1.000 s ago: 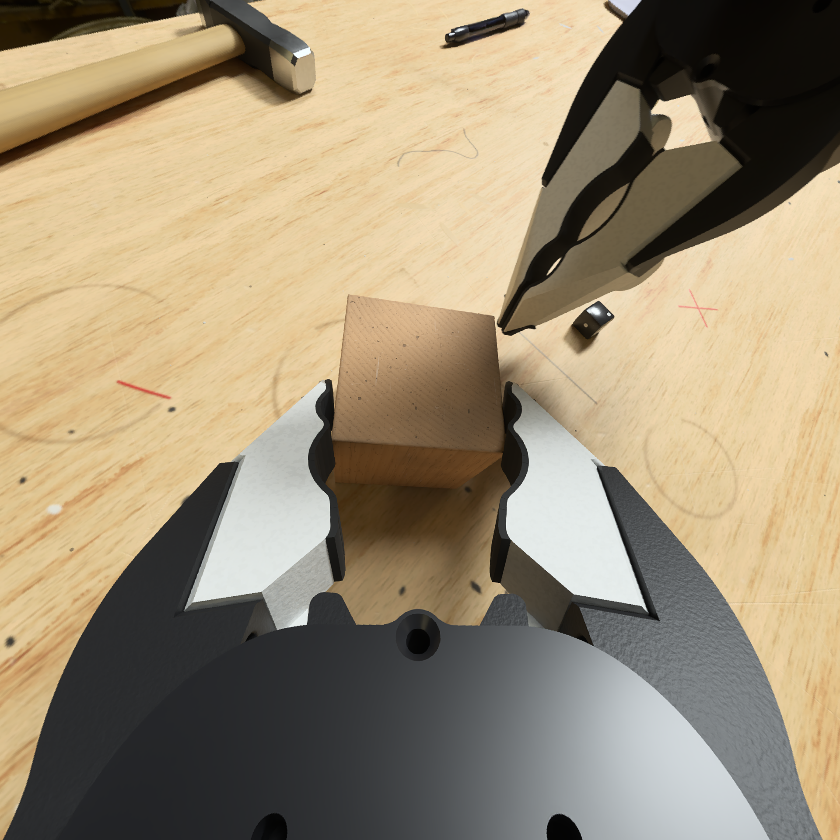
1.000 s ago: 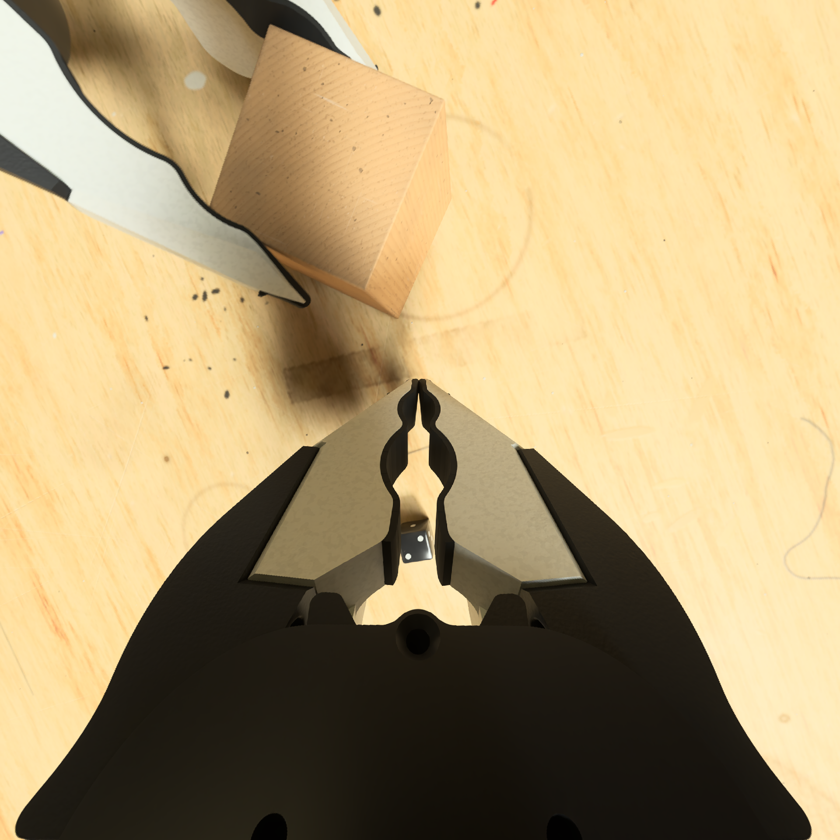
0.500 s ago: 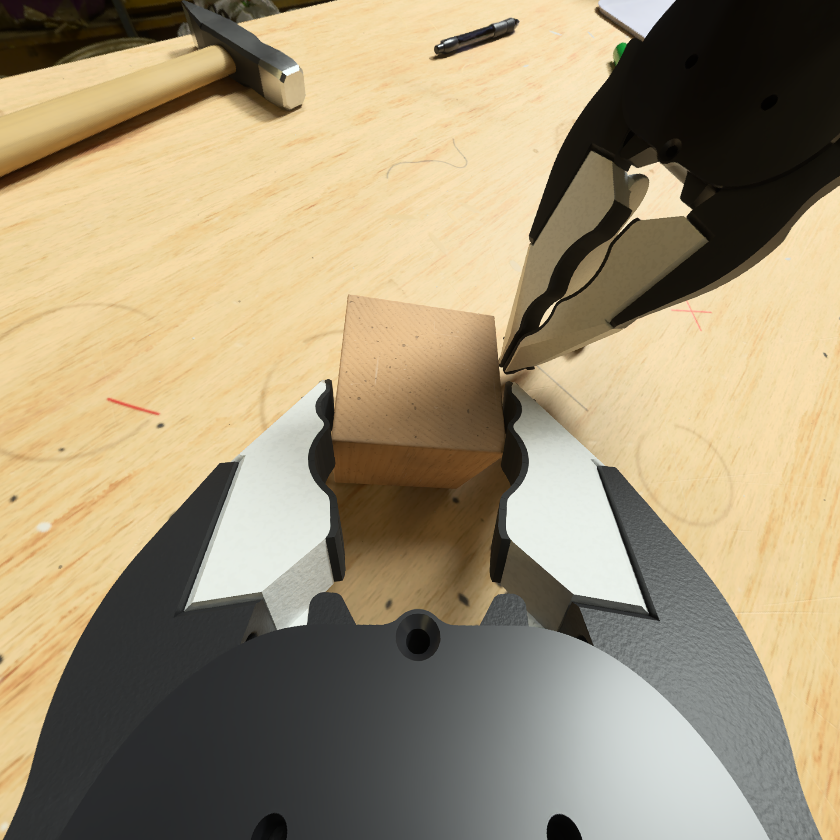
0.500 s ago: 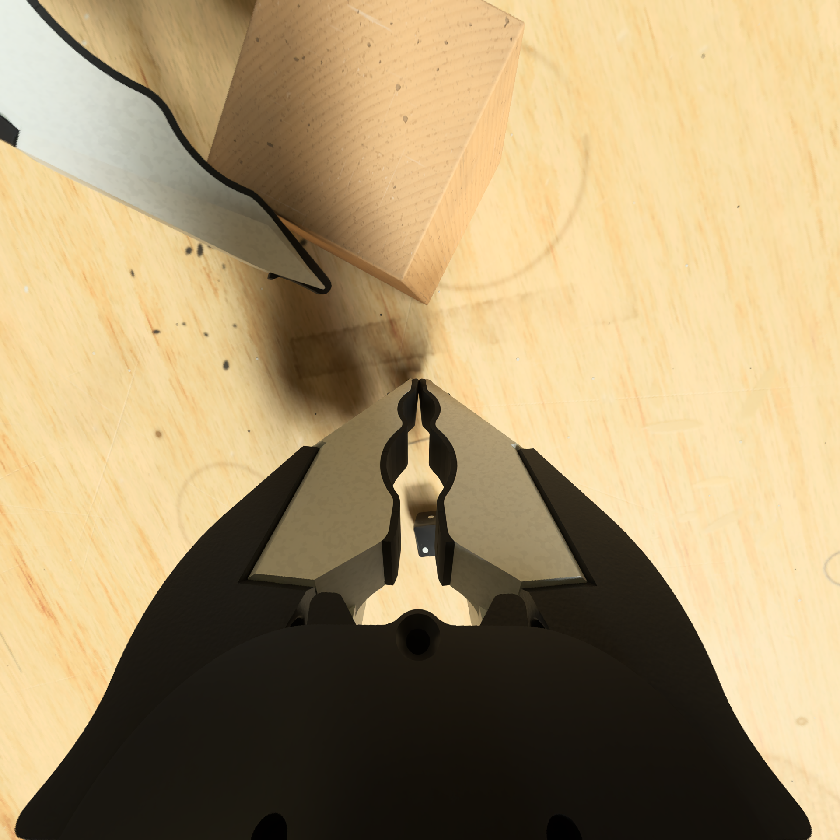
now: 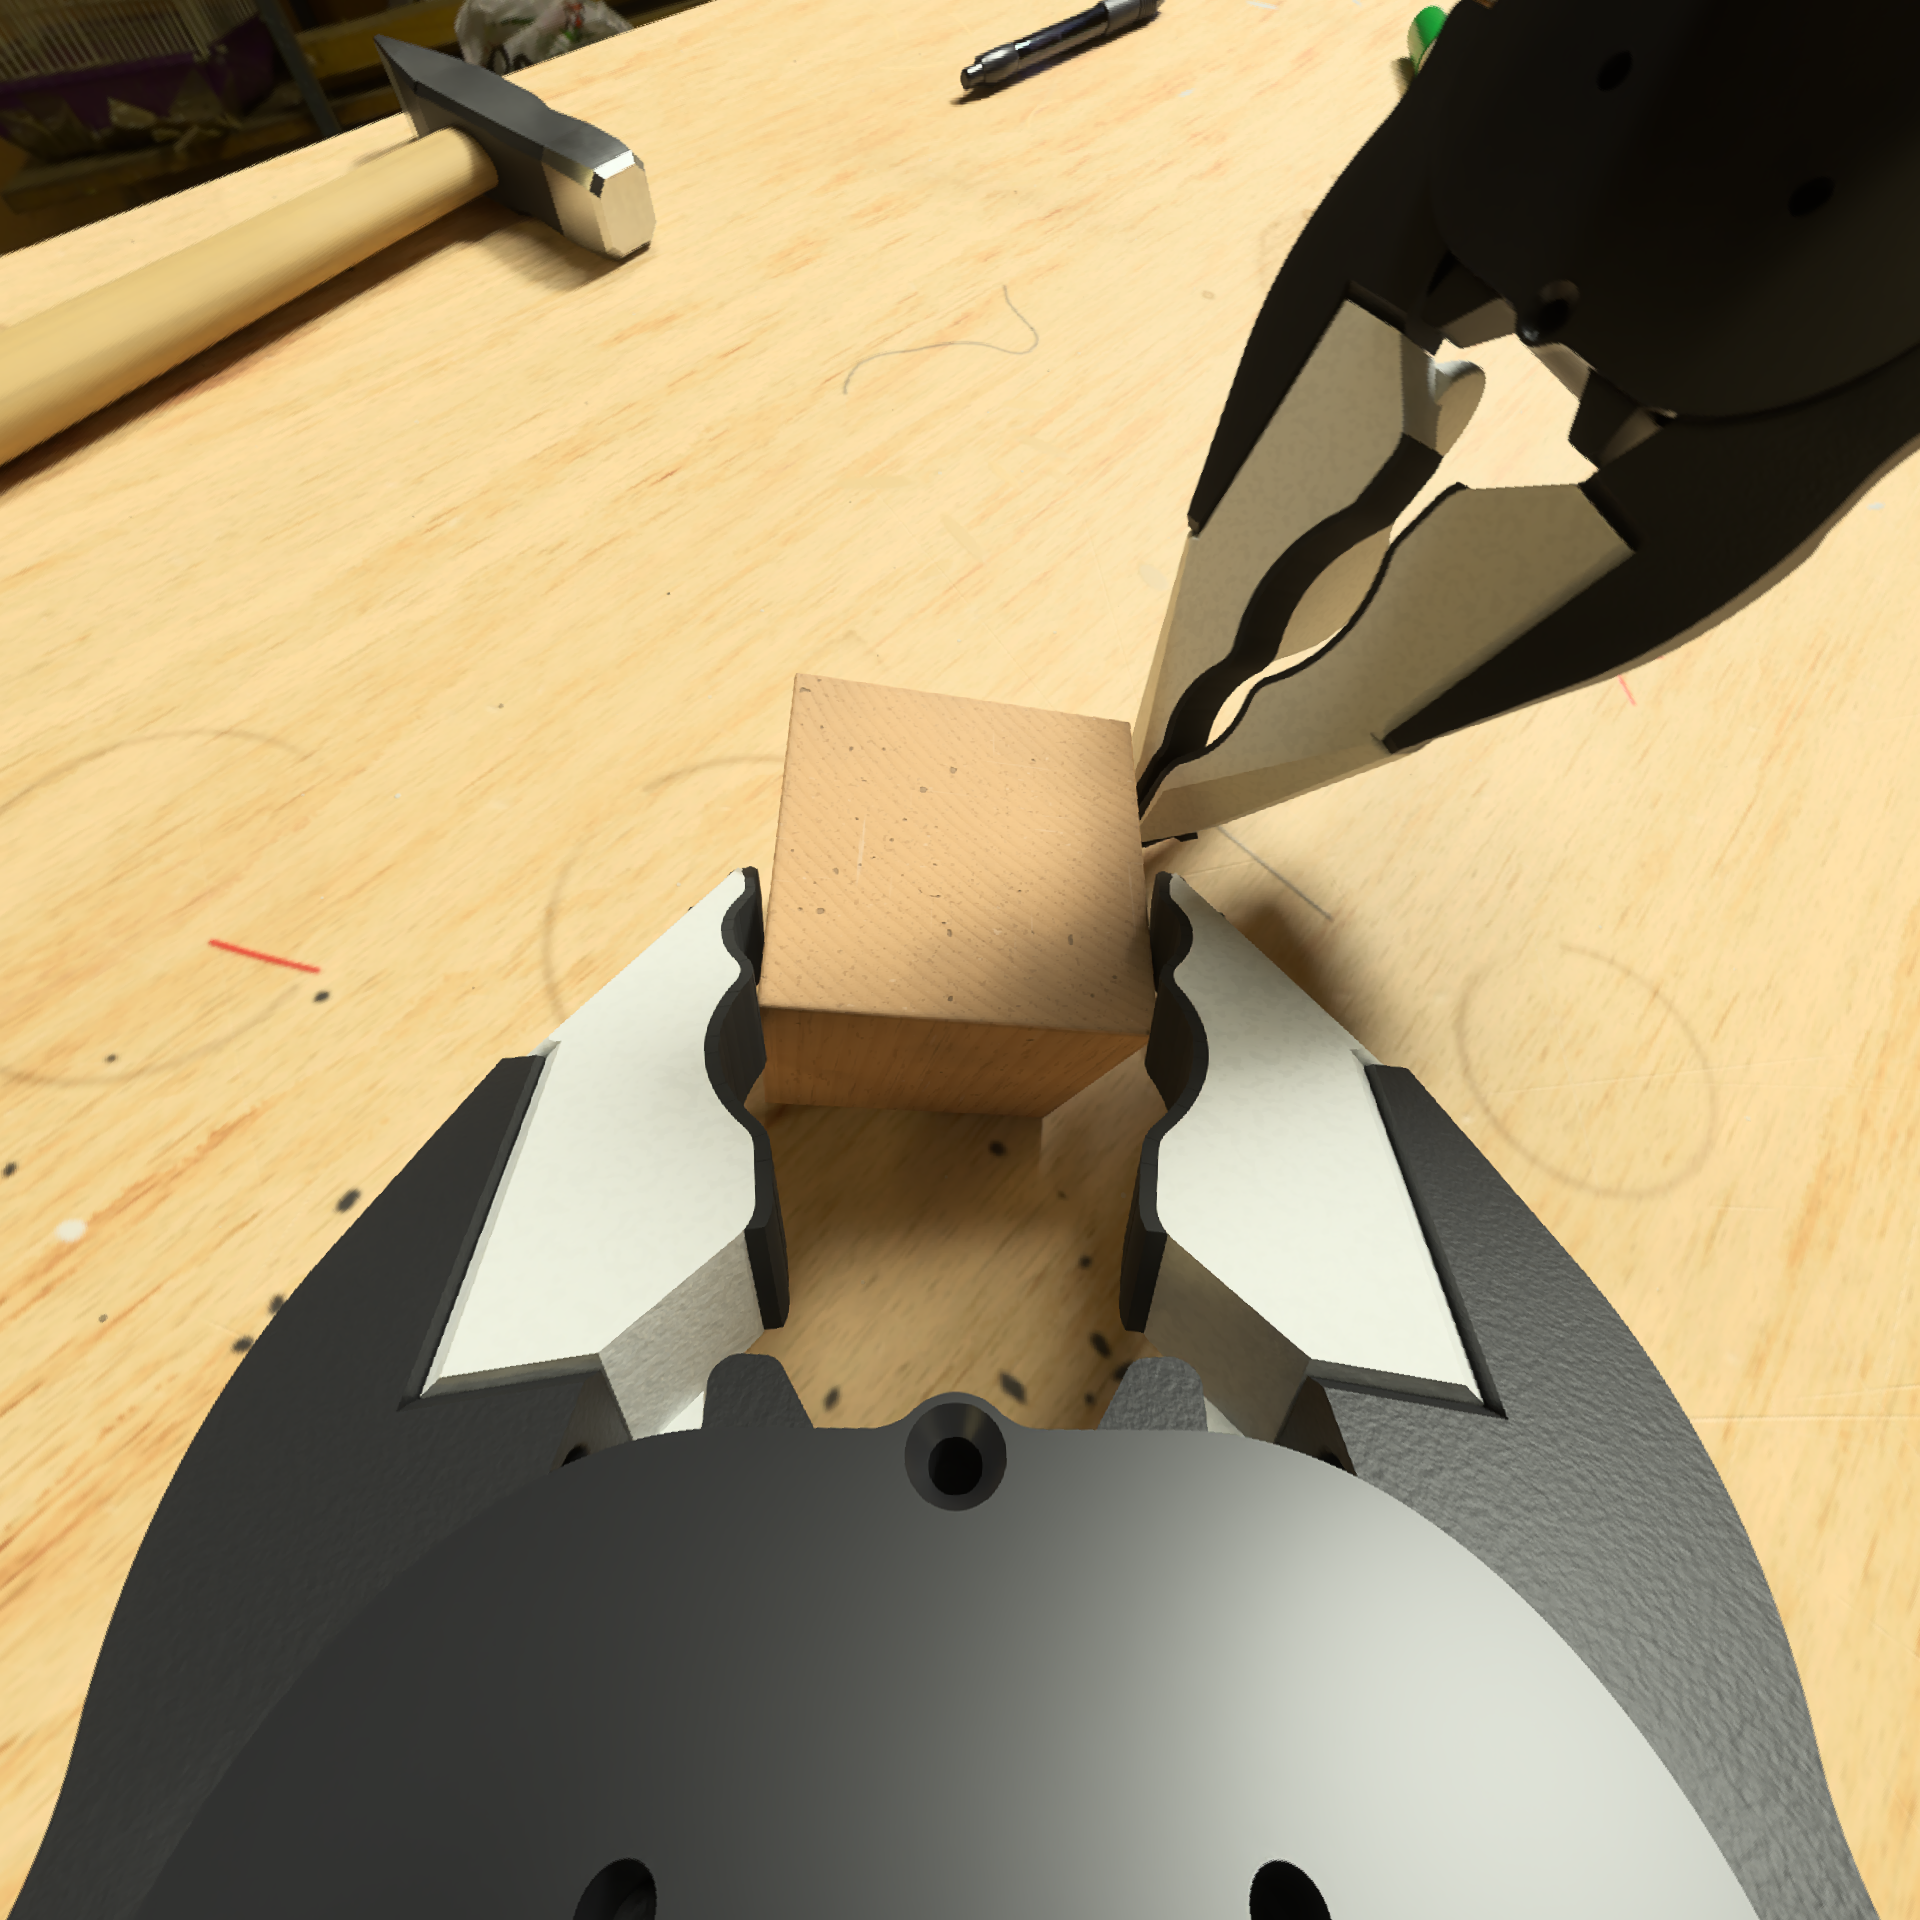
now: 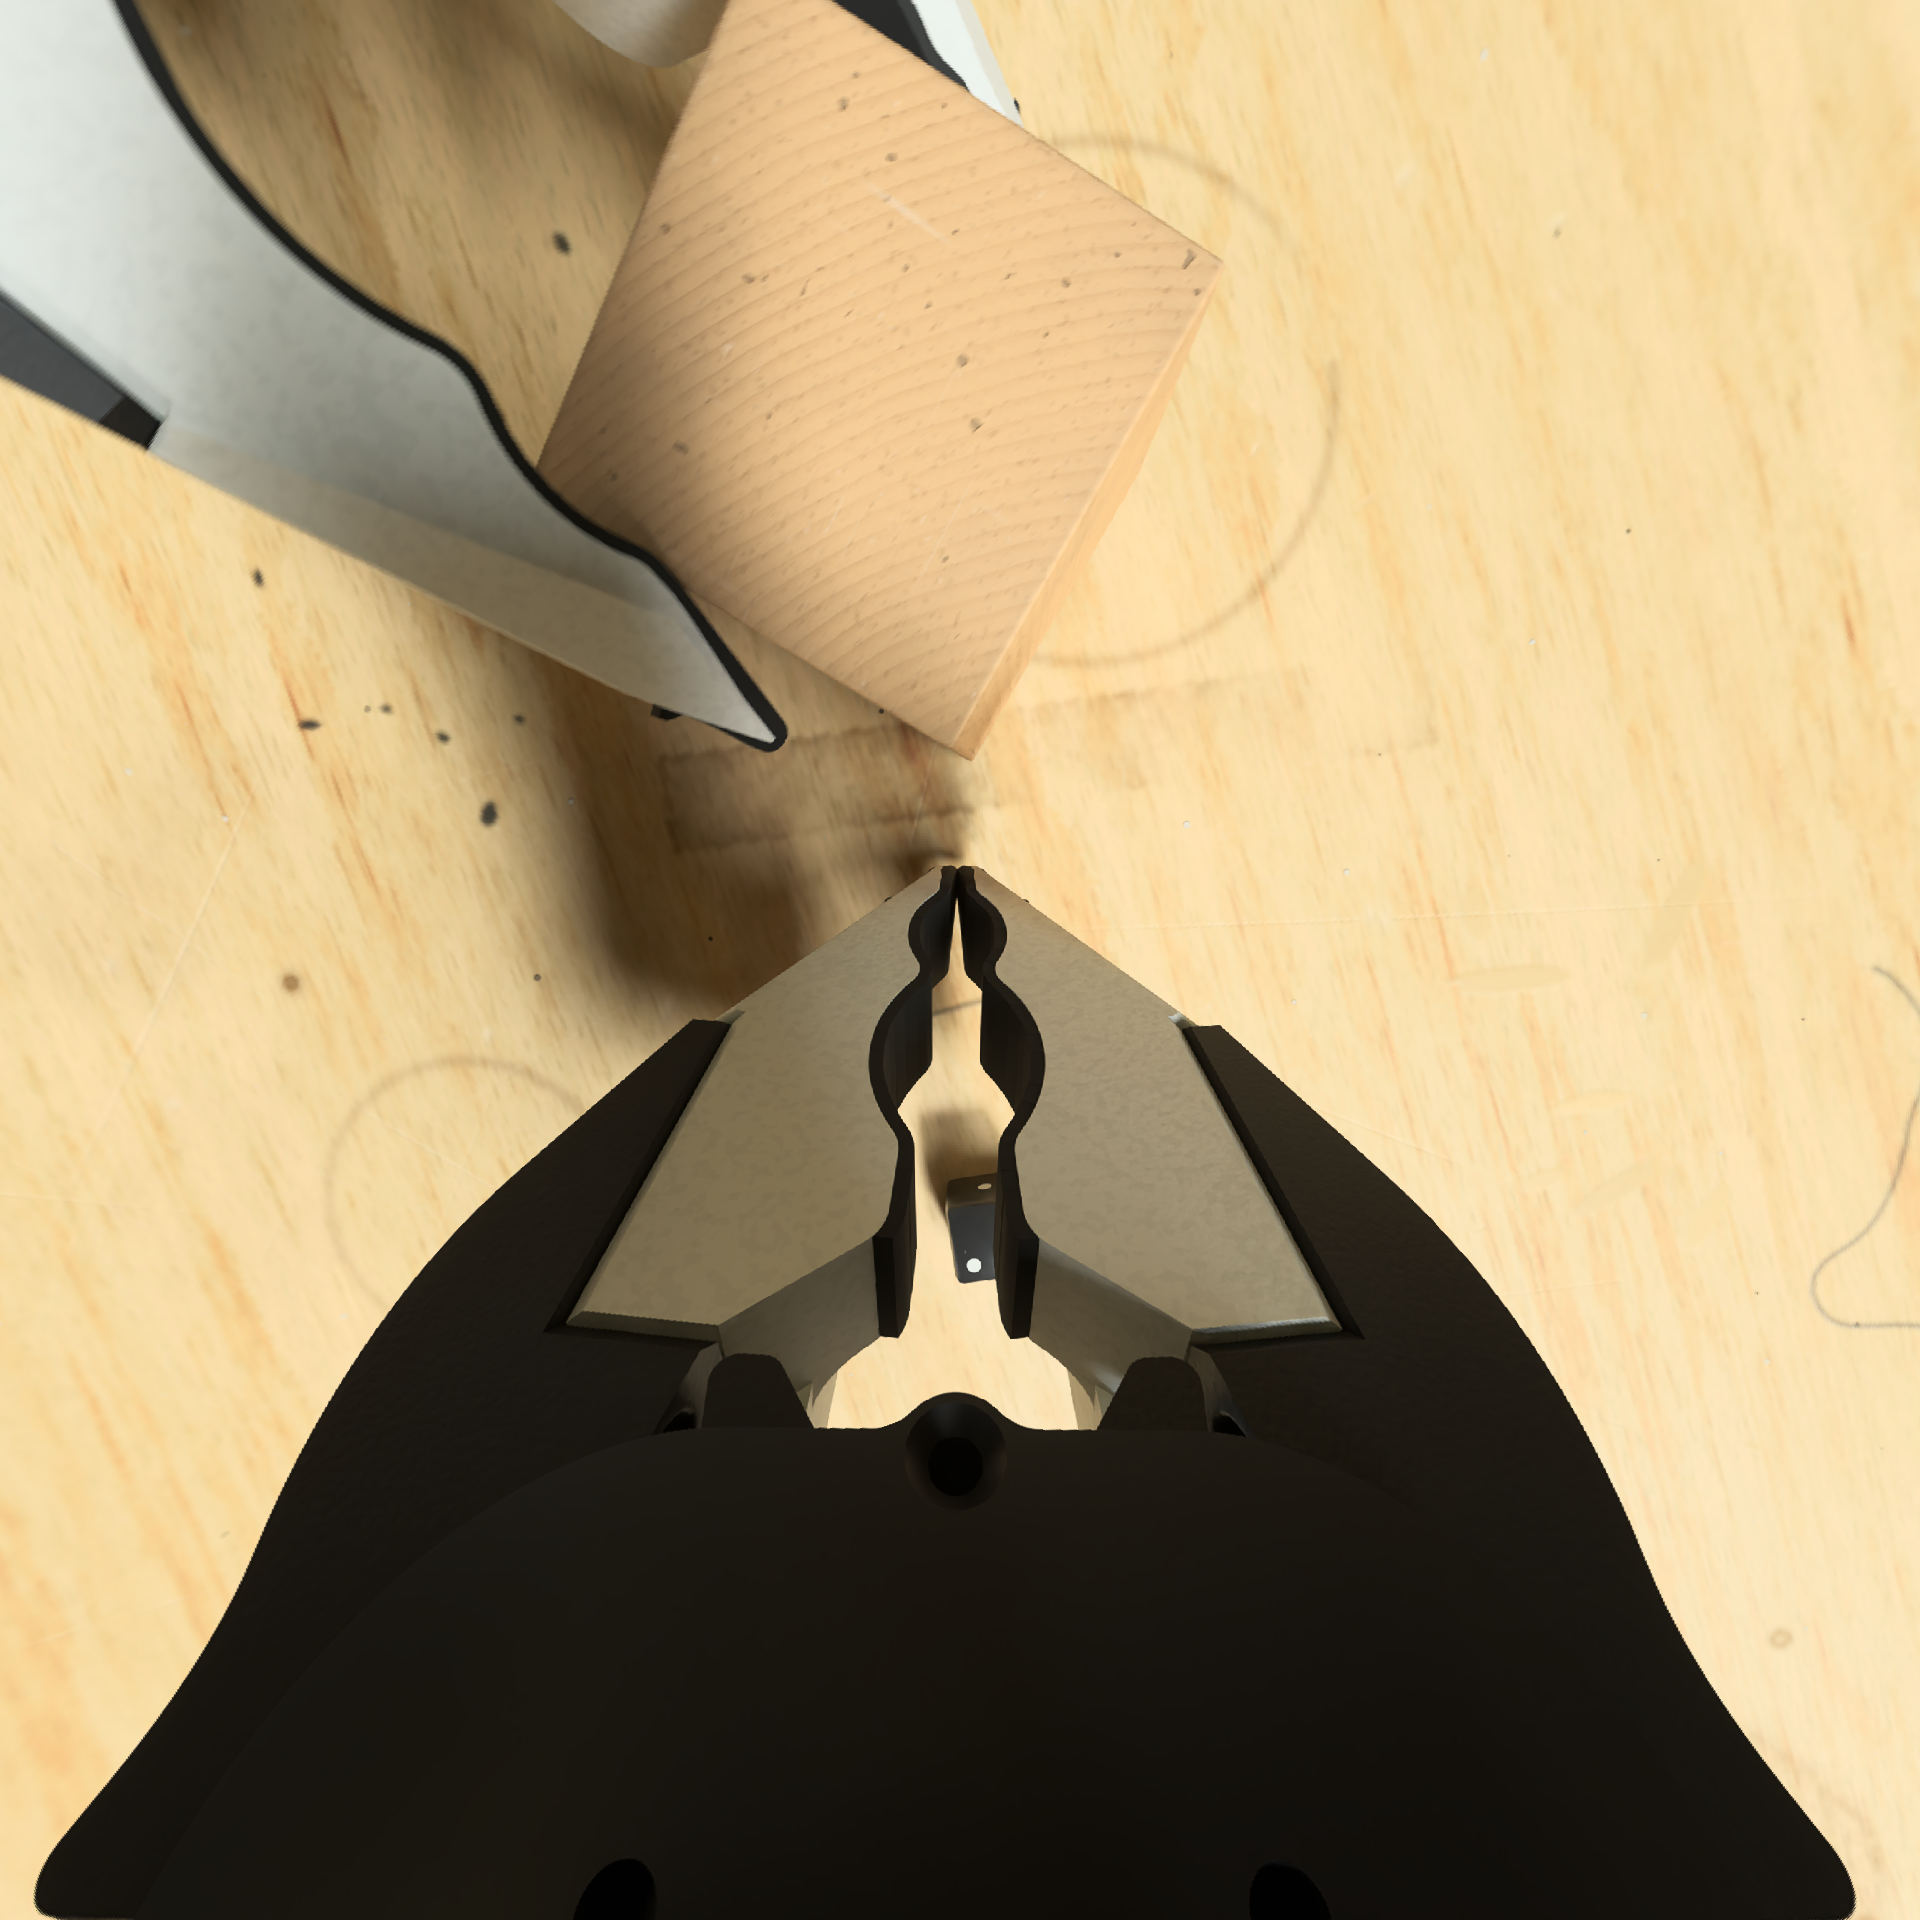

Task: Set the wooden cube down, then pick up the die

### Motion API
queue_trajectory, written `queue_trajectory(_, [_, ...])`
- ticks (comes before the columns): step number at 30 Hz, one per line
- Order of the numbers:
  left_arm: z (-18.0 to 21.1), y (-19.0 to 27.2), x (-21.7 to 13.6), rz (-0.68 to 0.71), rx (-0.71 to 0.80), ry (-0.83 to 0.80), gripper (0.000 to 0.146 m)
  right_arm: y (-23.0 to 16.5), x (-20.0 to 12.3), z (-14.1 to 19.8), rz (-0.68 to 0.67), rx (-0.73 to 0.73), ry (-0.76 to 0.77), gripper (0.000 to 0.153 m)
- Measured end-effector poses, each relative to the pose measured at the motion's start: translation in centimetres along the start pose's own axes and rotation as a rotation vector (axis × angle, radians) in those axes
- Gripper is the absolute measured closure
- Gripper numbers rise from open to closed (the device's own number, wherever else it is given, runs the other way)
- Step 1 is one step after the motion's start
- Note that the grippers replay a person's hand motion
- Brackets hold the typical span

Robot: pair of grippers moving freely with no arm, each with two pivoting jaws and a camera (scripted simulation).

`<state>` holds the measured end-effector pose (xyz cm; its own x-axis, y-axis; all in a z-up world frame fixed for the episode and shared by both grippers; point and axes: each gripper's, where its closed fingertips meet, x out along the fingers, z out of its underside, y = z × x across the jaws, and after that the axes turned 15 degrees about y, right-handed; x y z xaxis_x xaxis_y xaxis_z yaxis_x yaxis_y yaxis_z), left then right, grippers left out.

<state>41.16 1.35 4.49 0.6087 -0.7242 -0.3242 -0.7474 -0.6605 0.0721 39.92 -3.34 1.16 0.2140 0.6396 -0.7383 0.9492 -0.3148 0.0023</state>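
My left gripper [image 5: 954,883] is shut on the wooden cube [image 5: 951,873] and holds it by its left and right faces, low over the plywood table [image 5: 520,623]. The cube also shows in the right wrist view [image 6: 873,416], with one white left finger [image 6: 364,447] beside it. My right gripper [image 6: 956,873] is shut and empty, pointing down at the table; in the left wrist view its tips [image 5: 1148,821] sit just off the cube's far right corner. The small black die [image 6: 971,1226] lies on the table under the right gripper, seen through the gap between its fingers. The left wrist view does not show the die.
A hammer [image 5: 520,177] with a wooden handle lies at the far left. A dark pen [image 5: 1049,42] lies at the far edge, and a green object [image 5: 1429,21] peeks out behind the right gripper. Pencil circles and a red mark [image 5: 265,956] are on the table.
The cube and the right gripper have come closer together, so the right tips are now beside the cube's corner. The die, visible in the left wrist view a second ago, is now hidden behind the right gripper.
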Motion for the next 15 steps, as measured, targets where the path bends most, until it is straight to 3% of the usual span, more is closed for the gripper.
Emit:
queue_trajectory(7, [0.0, 0.7, 0.1, -0.003, 0.052, 0.005, 0.071, -0.3, -0.2, 0.3, 0.033, -0.126, 0.160, 0.153])
queue_trajectory(15, [-0.9, 1.7, 0.2, -0.016, 0.146, 0.029, 0.071, -0.4, -0.2, 0.4, 0.032, -0.167, 0.248, 0.153])
